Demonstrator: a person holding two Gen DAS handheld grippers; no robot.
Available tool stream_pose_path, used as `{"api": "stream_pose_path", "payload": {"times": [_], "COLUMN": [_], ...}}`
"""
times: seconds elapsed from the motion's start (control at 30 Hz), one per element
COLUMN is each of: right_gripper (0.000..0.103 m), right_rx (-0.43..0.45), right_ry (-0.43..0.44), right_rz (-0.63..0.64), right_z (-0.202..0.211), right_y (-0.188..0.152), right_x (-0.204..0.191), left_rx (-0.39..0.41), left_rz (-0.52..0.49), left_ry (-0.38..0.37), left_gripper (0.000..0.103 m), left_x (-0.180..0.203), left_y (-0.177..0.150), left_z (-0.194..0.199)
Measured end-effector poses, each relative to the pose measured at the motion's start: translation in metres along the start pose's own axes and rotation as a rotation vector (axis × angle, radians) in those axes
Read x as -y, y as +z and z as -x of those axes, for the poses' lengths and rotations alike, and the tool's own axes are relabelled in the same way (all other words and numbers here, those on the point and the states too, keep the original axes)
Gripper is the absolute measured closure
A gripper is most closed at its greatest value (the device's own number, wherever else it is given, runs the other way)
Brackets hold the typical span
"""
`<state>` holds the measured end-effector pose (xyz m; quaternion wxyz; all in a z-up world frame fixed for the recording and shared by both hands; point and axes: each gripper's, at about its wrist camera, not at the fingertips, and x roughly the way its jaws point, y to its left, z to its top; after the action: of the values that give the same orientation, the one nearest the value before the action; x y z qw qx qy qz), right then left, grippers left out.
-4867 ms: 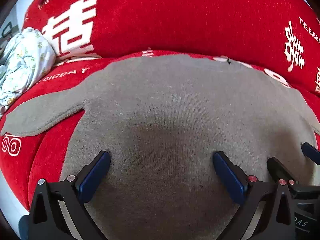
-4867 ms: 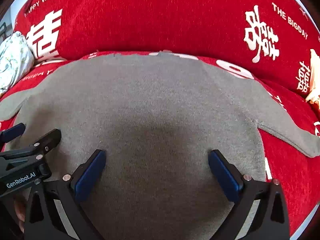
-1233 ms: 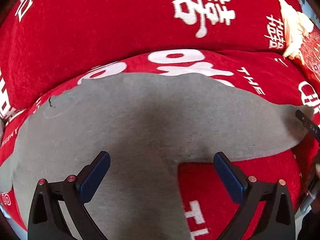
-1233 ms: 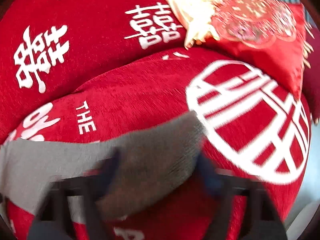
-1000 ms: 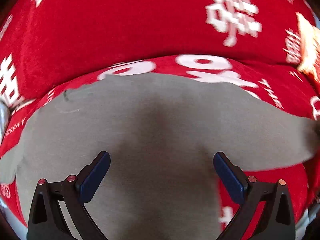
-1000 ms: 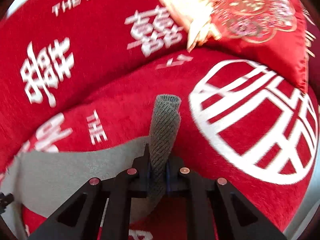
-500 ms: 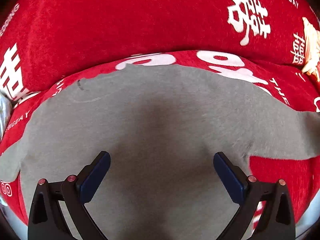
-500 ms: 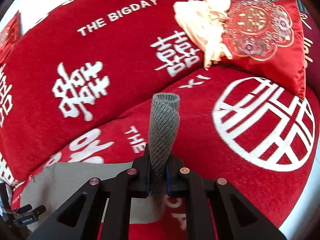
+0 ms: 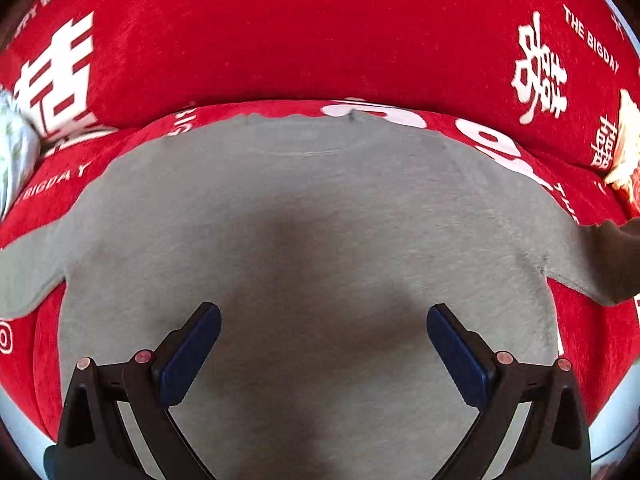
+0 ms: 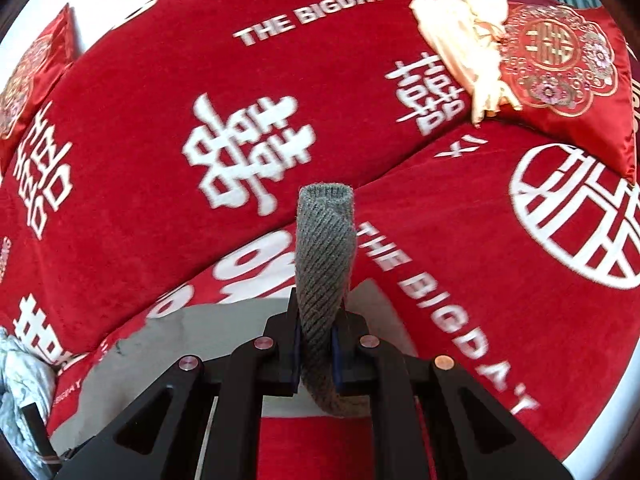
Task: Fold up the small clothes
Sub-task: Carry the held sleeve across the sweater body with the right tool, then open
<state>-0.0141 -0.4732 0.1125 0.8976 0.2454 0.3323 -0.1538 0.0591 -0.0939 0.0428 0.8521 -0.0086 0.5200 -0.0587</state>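
One sleeve (image 10: 325, 264) pinched (right gripper (image 10: 315, 346)), lifted

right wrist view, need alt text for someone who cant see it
The right gripper is shut on the cuff of a grey sweater sleeve, which sticks up between its fingers. Behind lies a red sofa cover printed with white characters, and a red embroidered cushion sits at the upper right.
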Motion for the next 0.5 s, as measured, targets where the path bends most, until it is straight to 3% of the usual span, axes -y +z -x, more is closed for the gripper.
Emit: {"api": "stream_pose_path", "payload": {"times": [0.5], "right_gripper": [0.091], "right_rx": [-0.029], "right_ry": [0.043], "right_rz": [0.117], "right_z": [0.002], "right_y": [-0.031], "right_x": [-0.121], "left_rx": [0.041], "left_rz": [0.052], "left_ry": [-0.043], "left_gripper": [0.0], "left_x": [-0.068], "left_y": [-0.016], "left_z": [0.018]}}
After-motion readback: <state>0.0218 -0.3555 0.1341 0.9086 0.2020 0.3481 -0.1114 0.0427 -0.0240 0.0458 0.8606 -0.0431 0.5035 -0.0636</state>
